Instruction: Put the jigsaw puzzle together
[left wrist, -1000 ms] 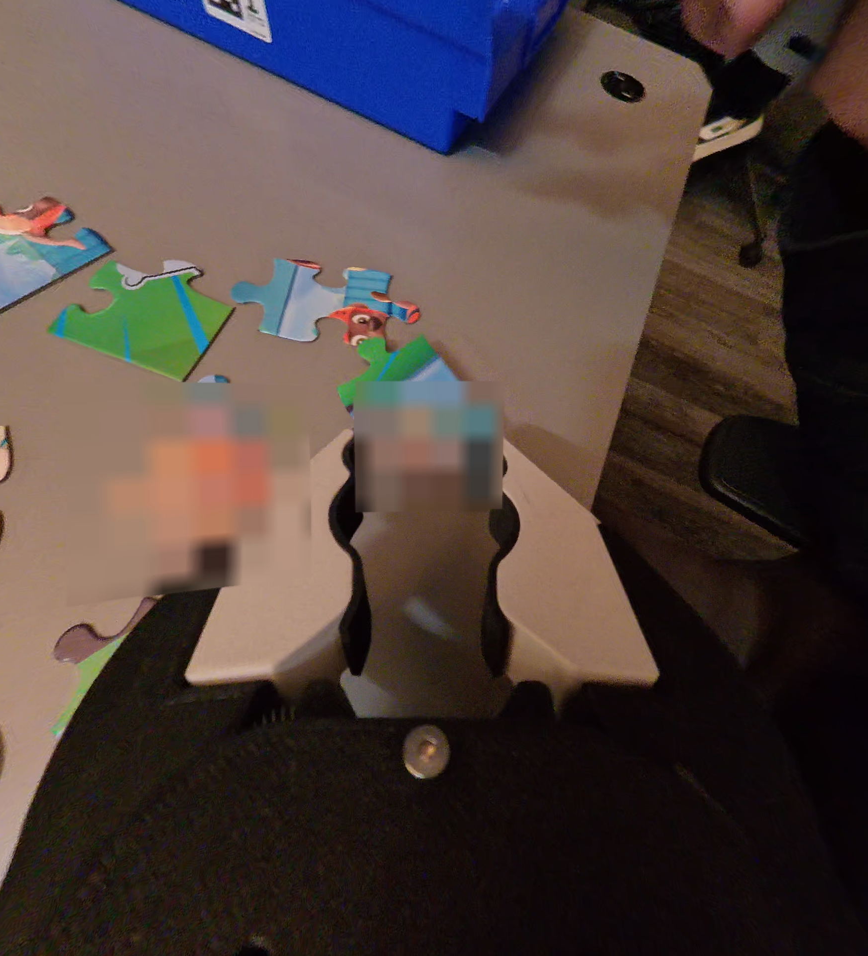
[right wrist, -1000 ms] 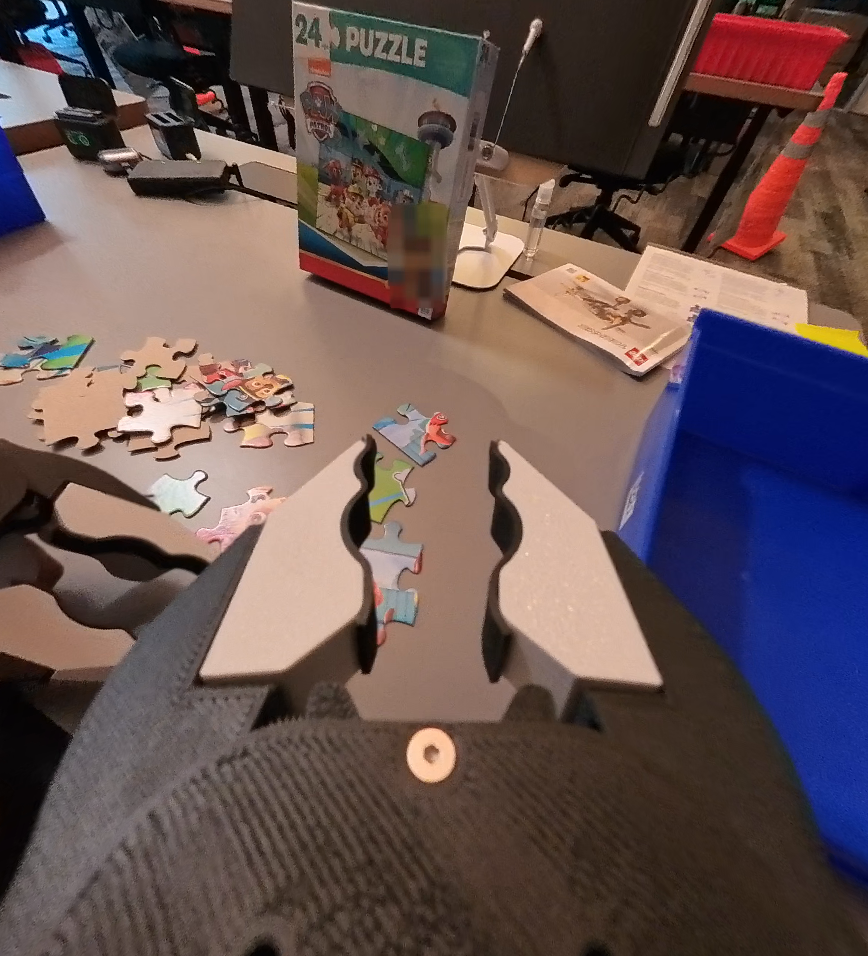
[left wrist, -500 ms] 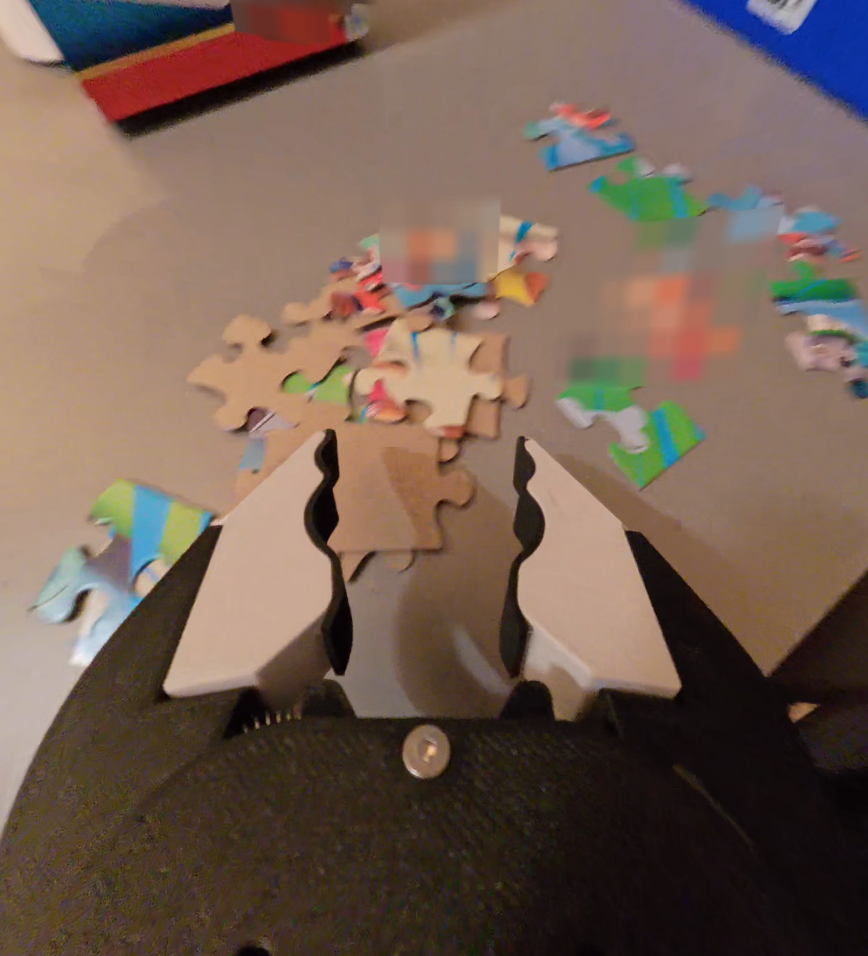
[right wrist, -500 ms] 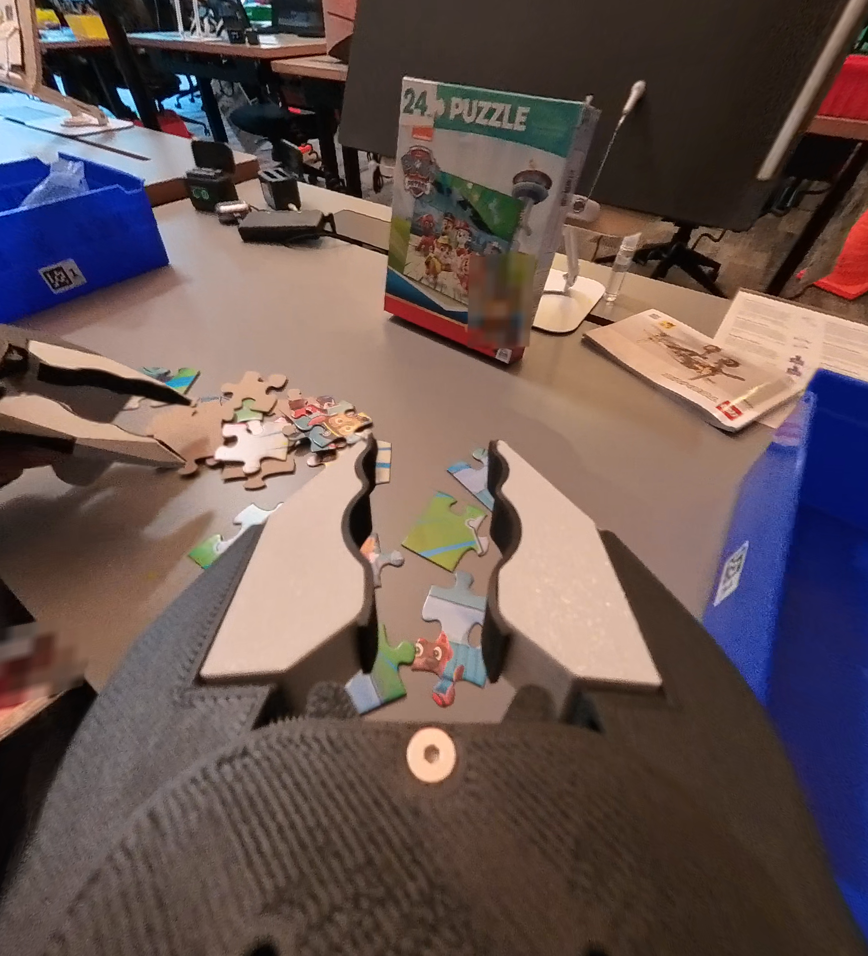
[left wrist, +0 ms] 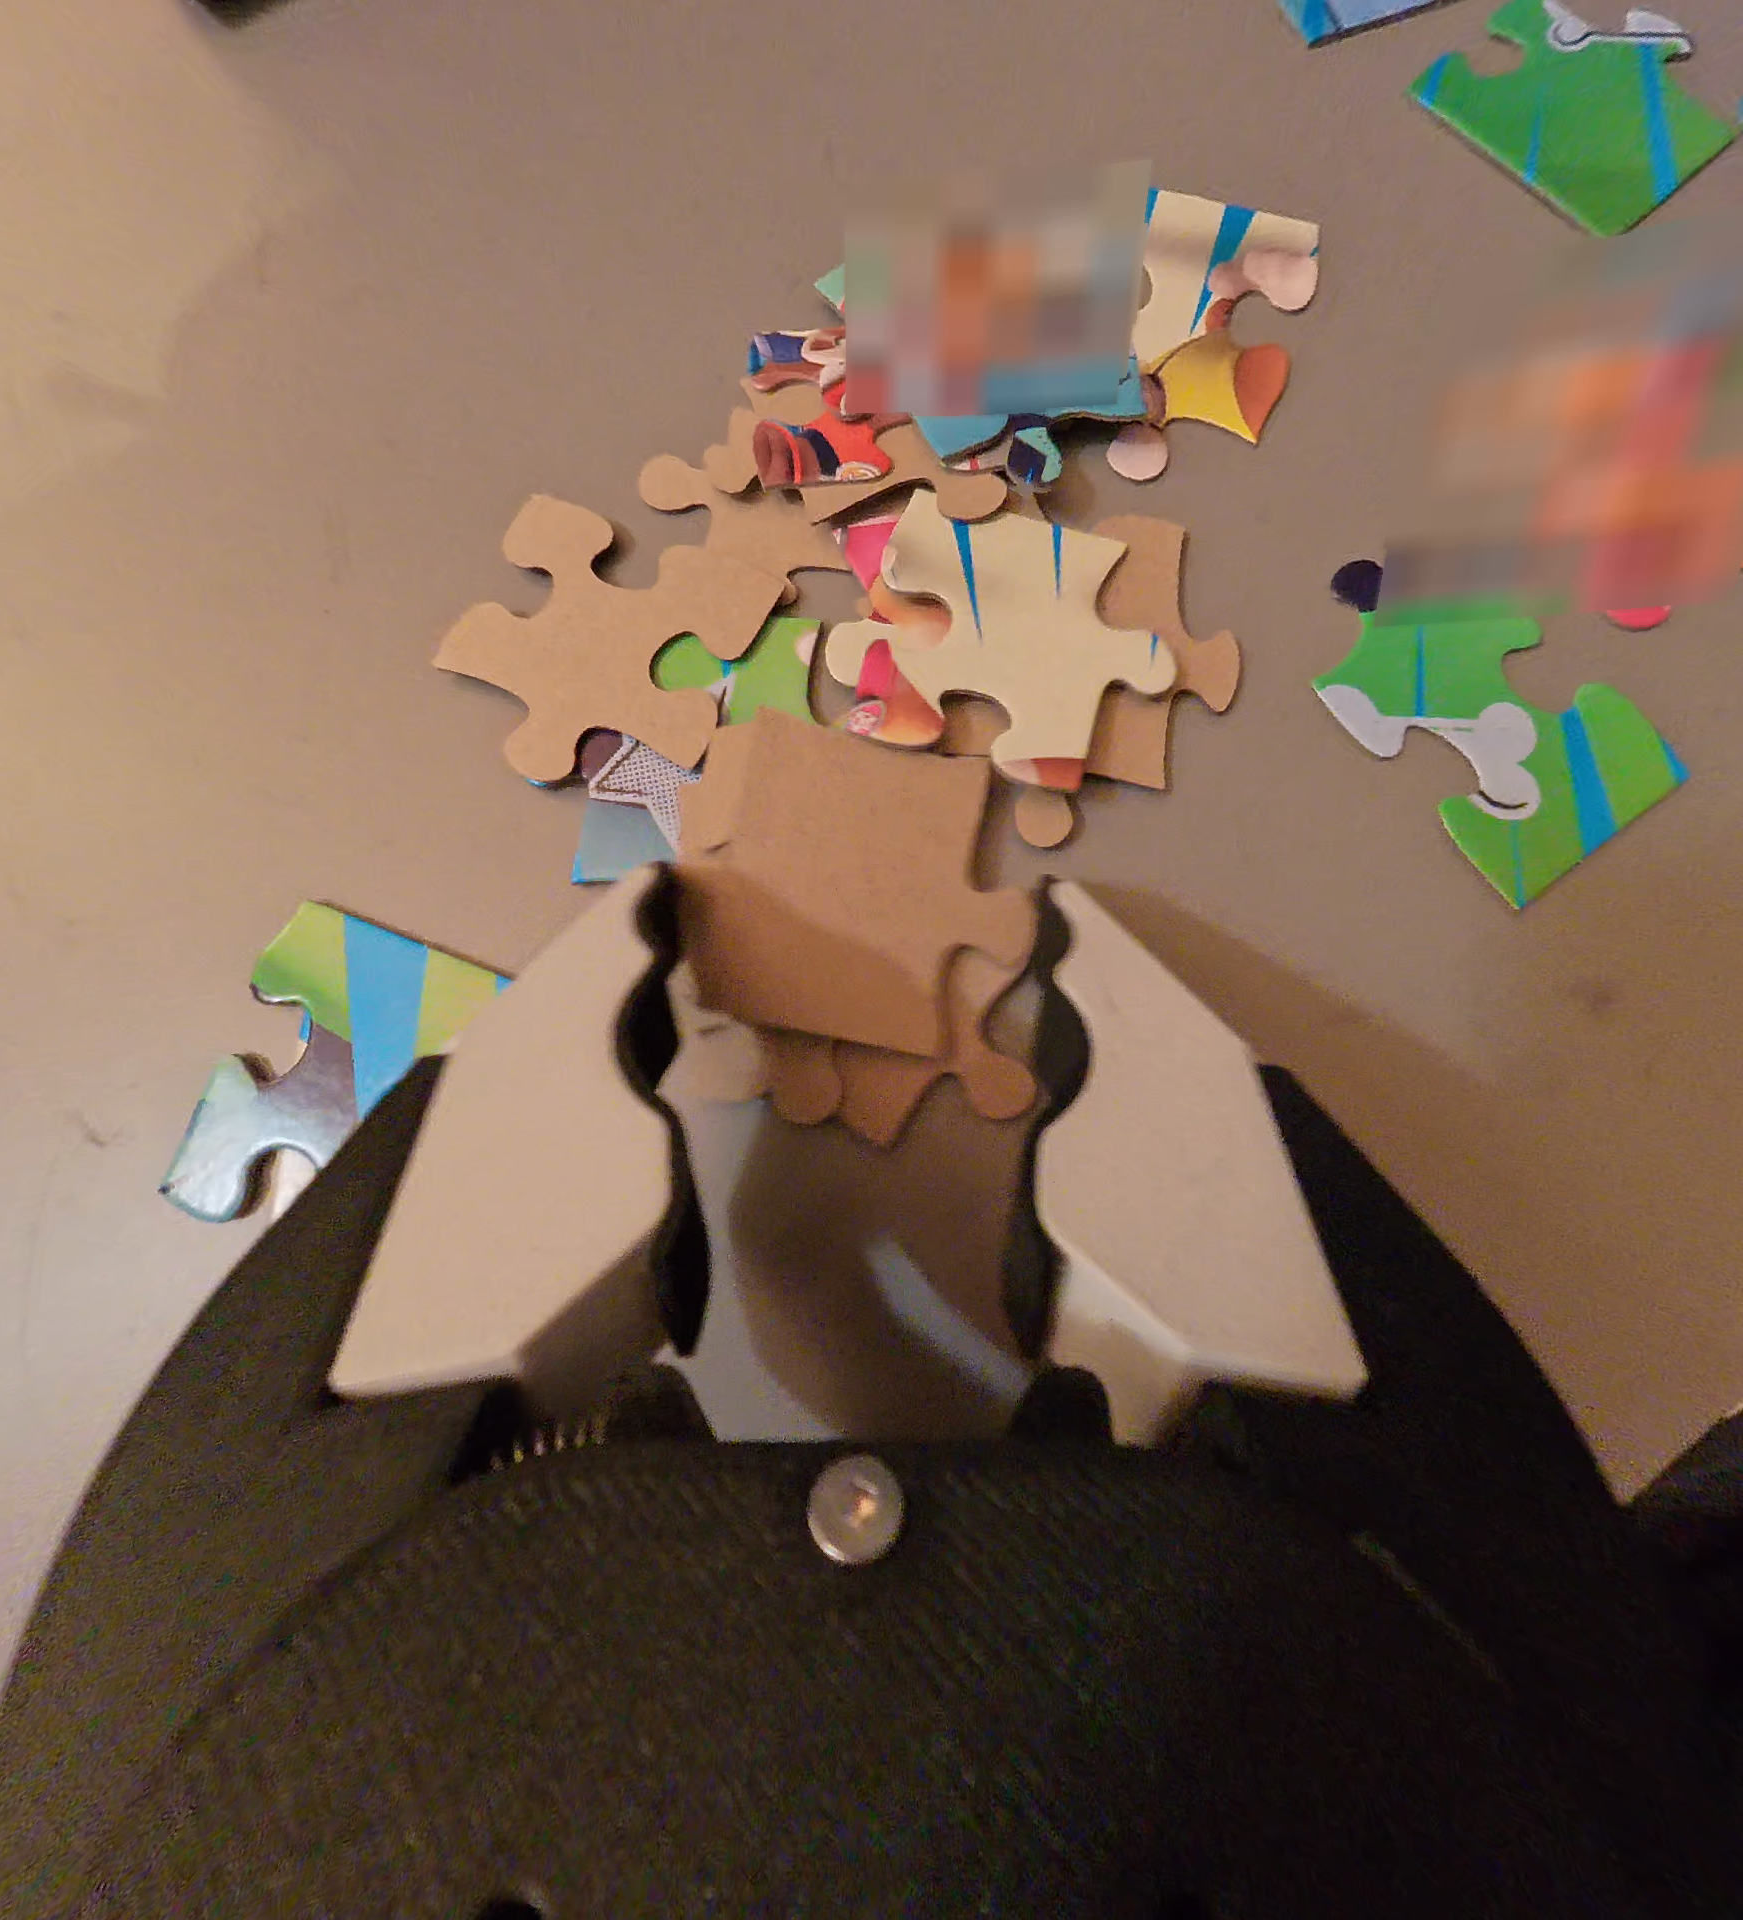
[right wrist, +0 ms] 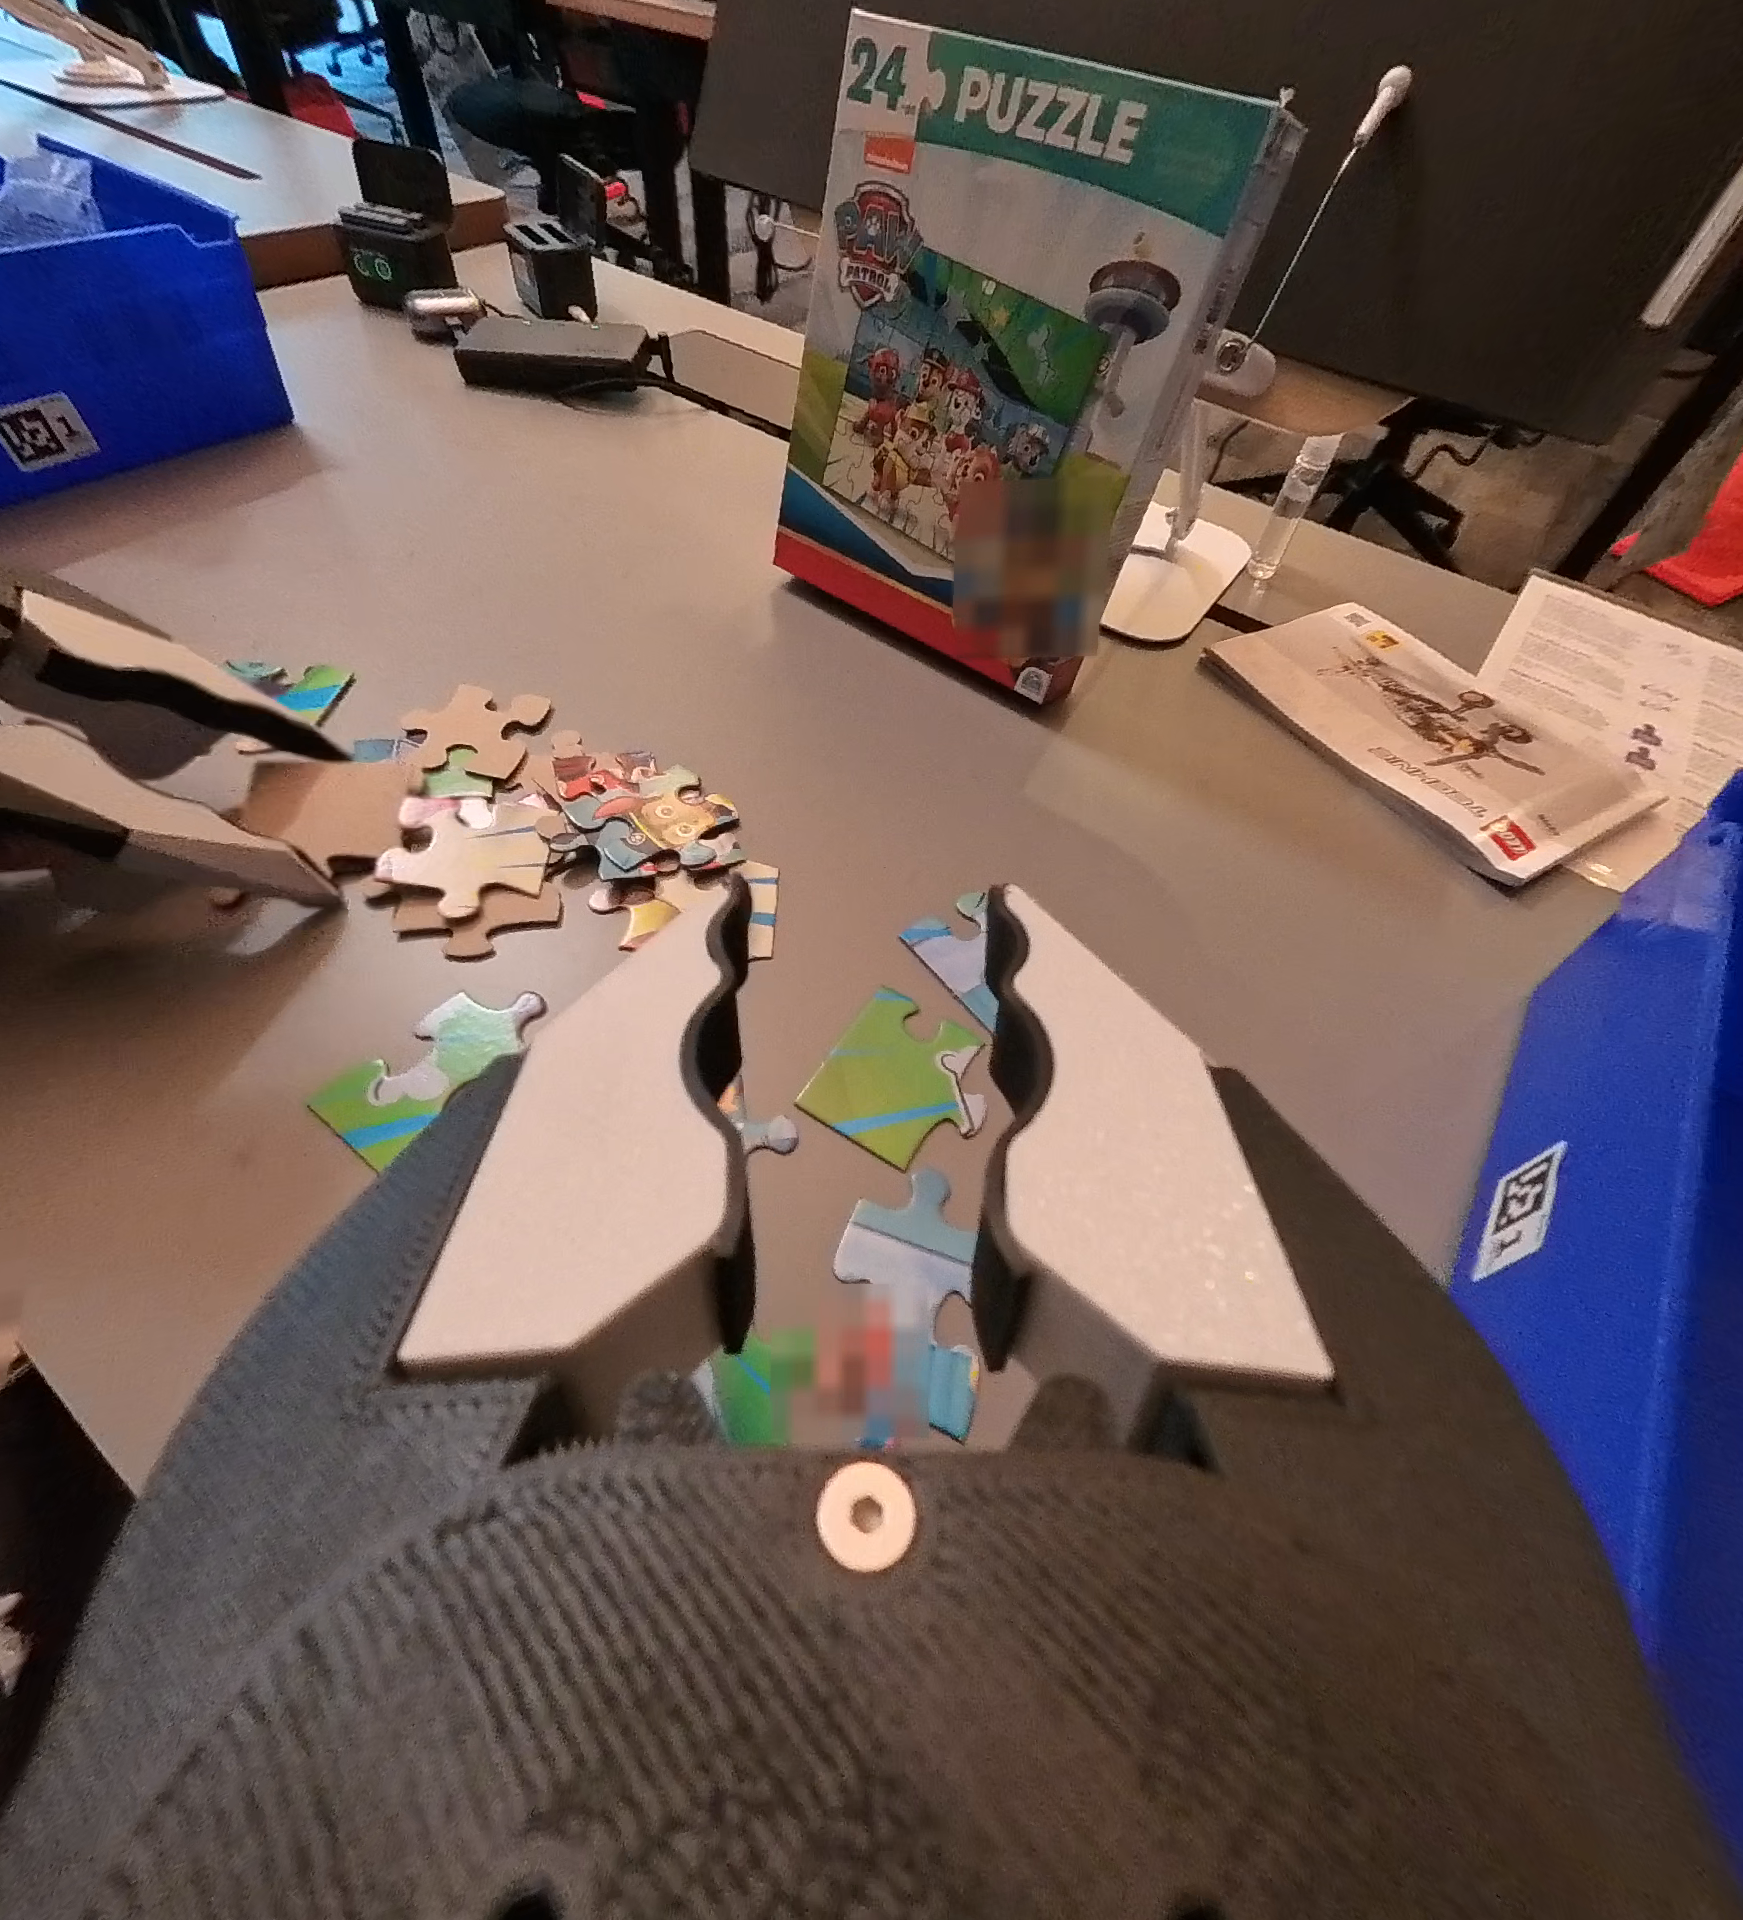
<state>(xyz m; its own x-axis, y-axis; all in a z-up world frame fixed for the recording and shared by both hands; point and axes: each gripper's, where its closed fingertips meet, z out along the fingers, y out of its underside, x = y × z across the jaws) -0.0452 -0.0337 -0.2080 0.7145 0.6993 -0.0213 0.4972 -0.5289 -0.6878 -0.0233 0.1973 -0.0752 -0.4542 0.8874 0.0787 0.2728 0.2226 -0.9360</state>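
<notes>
- Grey table in an office, with an upright puzzle box and a blue bin at its right edge.
- Half a second ago the left gripper stood short of the pile. Now a brown-backed puzzle piece sits tilted between its fingers, seemingly pinched at both edges, though blur makes the right contact uncertain.
- Right gripper hovers parted and empty over a loose green piece, having barely shifted.
</notes>
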